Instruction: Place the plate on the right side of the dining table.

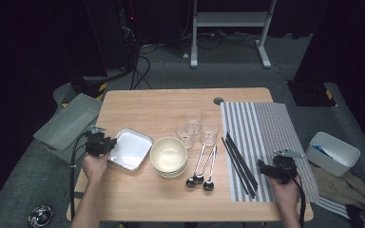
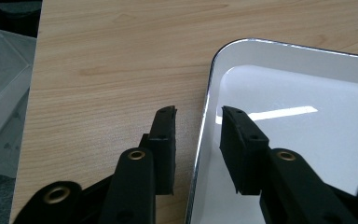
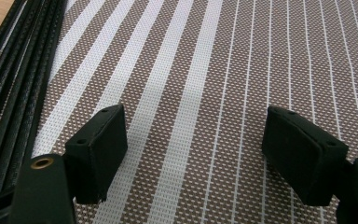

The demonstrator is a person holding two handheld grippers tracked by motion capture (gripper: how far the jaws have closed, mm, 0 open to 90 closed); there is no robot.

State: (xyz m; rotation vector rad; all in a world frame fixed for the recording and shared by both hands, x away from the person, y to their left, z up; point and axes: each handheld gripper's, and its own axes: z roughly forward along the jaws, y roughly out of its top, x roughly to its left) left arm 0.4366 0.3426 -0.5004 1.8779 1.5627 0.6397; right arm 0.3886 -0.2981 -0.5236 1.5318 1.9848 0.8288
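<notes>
A white square tray with a metal rim lies at the left of the wooden table. My left gripper sits at the tray's left edge. In the left gripper view its jaws straddle the rim of the tray, one over the wood and one inside, with a gap on both sides, so the left gripper is open. My right gripper hovers low over the striped placemat, open and holding nothing; its view shows the right gripper above the placemat weave.
Black chopsticks lie along the placemat's left side, also the chopsticks in the right gripper view. Stacked cream bowls, three glasses and spoons sit mid-table. A grey bin hangs off the left edge, a white box on the floor at the right.
</notes>
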